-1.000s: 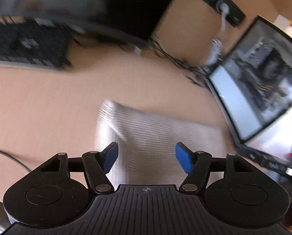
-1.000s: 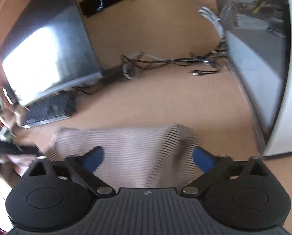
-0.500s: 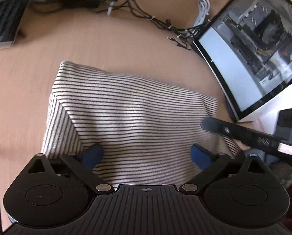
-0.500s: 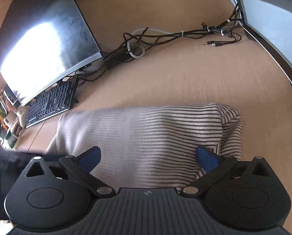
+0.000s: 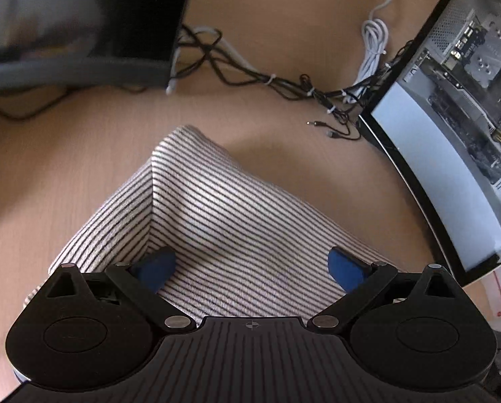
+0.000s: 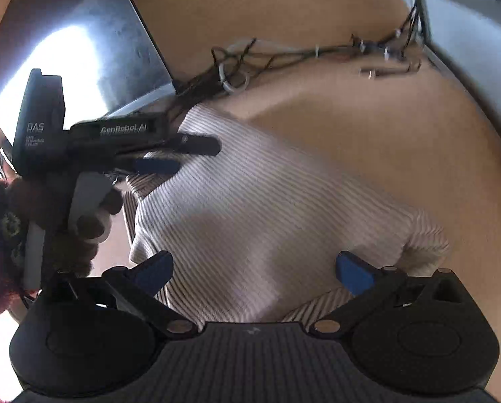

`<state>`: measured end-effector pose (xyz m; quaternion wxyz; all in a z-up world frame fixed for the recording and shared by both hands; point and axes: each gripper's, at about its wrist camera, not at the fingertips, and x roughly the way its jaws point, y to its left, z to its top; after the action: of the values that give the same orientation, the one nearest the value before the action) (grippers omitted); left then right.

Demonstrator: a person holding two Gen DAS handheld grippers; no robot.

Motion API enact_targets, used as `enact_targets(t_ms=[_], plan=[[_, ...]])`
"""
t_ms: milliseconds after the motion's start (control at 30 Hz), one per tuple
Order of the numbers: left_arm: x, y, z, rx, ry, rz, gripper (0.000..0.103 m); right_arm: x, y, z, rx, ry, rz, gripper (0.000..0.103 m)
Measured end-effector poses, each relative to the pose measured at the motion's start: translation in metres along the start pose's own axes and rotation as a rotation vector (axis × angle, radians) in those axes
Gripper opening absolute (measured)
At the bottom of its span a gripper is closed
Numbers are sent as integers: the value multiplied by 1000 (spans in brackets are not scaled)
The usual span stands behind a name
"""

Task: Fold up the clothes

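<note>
You've pulled both grippers, left [image 5: 250, 267] & right [image 6: 253, 270], back w/ jaws spread, gripping nothing; striped knit garment [image 5: 237, 221] lies at 12 o'clock, looks folded compact now.

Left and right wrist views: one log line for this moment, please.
shirt: folded on desk | left gripper: open above shirt | right gripper: open above shirt

I'm working at an office or computer-lab desk [image 5: 82, 154]: a dark monitor [image 6: 82, 50] stands at the back, a bundle of cables [image 5: 267, 80] trails across the wood top, and a glass-sided PC case [image 5: 468, 67] with its boards and fans showing stands to the right.
</note>
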<state>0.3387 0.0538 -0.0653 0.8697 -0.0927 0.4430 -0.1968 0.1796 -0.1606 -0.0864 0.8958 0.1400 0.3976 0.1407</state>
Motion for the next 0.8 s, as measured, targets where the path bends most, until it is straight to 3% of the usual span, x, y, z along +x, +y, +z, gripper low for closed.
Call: enact_targets(t_ms=[100, 200, 300, 400, 533, 667, 800], plan=[[-24, -6, -5, -6, -19, -50, 100, -26, -2, 8, -89, -119, -141, 103], [-49, -12, -20, -30, -24, -95, 99, -24, -8, 9, -196, -131, -321, 103], [-64, -22, -39, -48, 4, -159, 77, -7, -17, 0, -246, -83, -439, 103], [-59, -30, -56, -35, 83, -195, 65, 8, -19, -13, -272, -47, -465, 103], [-37, -32, -72, -24, 166, -142, 60, 12, -12, -26, -315, -78, -489, 103], [-23, -30, -62, -23, 159, -118, 59, 11, -6, -37, -352, -80, -514, 103], [-13, -32, -47, -3, 134, -104, 57, 4, 2, -46, -306, -72, -524, 103]])
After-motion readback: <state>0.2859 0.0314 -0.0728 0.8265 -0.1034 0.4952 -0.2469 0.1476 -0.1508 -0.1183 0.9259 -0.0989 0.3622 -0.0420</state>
